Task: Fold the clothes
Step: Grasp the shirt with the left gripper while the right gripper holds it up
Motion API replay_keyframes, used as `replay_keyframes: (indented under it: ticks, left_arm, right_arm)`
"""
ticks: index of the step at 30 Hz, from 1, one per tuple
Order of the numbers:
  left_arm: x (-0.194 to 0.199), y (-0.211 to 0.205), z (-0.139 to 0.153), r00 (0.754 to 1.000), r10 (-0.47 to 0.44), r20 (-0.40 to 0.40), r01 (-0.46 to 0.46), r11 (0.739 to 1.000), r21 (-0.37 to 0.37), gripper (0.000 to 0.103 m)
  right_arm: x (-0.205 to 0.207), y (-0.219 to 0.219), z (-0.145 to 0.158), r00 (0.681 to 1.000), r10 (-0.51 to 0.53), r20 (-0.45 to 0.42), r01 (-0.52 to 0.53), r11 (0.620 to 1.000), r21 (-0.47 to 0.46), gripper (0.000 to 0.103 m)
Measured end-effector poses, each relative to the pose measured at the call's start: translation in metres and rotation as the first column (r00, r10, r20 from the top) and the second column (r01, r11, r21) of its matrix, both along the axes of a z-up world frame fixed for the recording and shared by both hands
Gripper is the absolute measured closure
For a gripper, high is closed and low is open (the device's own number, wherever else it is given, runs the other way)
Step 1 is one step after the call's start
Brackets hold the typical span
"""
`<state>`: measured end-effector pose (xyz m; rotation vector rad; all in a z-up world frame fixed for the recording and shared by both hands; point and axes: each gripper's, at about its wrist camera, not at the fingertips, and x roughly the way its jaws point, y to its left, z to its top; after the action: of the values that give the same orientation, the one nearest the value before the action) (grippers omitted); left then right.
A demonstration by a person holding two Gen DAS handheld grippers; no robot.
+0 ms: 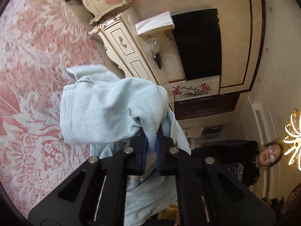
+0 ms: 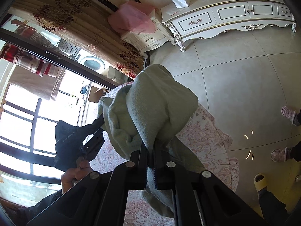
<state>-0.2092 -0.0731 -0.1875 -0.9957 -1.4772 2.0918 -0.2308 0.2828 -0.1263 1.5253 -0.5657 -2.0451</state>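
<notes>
A pale blue fleece garment (image 1: 105, 109) is bunched and lifted above the pink floral bedspread (image 1: 37, 56). My left gripper (image 1: 151, 130) is shut on a fold of it, with cloth pinched between the blue pads. The rest hangs down under the fingers. In the right wrist view the same garment (image 2: 156, 105) looks grey-green and drapes over my right gripper (image 2: 149, 147), which is shut on another fold. The left gripper (image 2: 100, 121) shows there at the garment's left edge, held by a hand (image 2: 75, 173). The bedspread (image 2: 207, 131) lies below.
A white carved cabinet (image 1: 124, 45) and a dark TV (image 1: 197, 43) stand beyond the bed. A person in dark clothes (image 1: 235, 150) is at the right. Slippered feet (image 2: 287, 113) stand on the tiled floor (image 2: 244, 75). A pink cloth (image 2: 133, 18) covers a nightstand by the curtain.
</notes>
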Motion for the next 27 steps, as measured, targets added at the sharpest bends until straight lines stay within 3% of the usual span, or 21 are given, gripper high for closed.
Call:
replay_keyframes:
  ticks: [5, 9, 16, 19, 20, 23, 25, 27]
  left_arm:
    - [0.035, -0.057, 0.07, 0.992, 0.035, -0.122, -0.045, 0.996, -0.083, 0.094]
    - [0.069, -0.108, 0.122, 0.985, 0.058, -0.165, -0.084, 0.984, -0.155, 0.094]
    - [0.114, -0.194, 0.224, 0.955, 0.101, -0.28, -0.174, 0.953, -0.249, 0.094]
    - [0.144, -0.216, 0.253, 0.944, 0.082, -0.321, -0.188, 0.929, -0.317, 0.094]
    - [0.151, -0.222, 0.251, 0.949, 0.083, -0.305, -0.192, 0.918, -0.347, 0.094]
    - [0.161, -0.244, 0.21, 0.977, 0.14, -0.162, -0.197, 0.887, -0.419, 0.09]
    - [0.152, -0.262, 0.148, 0.979, 0.204, 0.017, -0.176, 0.88, -0.44, 0.089]
    - [0.142, -0.277, 0.08, 0.951, 0.245, 0.189, -0.131, 0.872, -0.472, 0.089]
  right_arm:
    - [0.014, -0.031, 0.038, 0.995, 0.088, -0.035, -0.09, 0.995, -0.045, 0.099]
    - [0.031, -0.079, 0.071, 0.984, 0.172, -0.051, -0.176, 0.981, -0.087, 0.099]
    - [0.072, -0.174, 0.131, 0.948, 0.305, -0.091, -0.317, 0.932, -0.179, 0.099]
    - [0.096, -0.202, 0.151, 0.938, 0.33, -0.109, -0.346, 0.91, -0.229, 0.099]
    - [0.103, -0.21, 0.153, 0.937, 0.333, -0.103, -0.349, 0.906, -0.239, 0.099]
    - [0.122, -0.233, 0.137, 0.936, 0.346, -0.065, -0.352, 0.909, -0.224, 0.099]
    - [0.128, -0.255, 0.103, 0.94, 0.342, -0.012, -0.34, 0.926, -0.163, 0.098]
    - [0.126, -0.28, 0.056, 0.943, 0.327, 0.058, -0.325, 0.945, -0.048, 0.094]
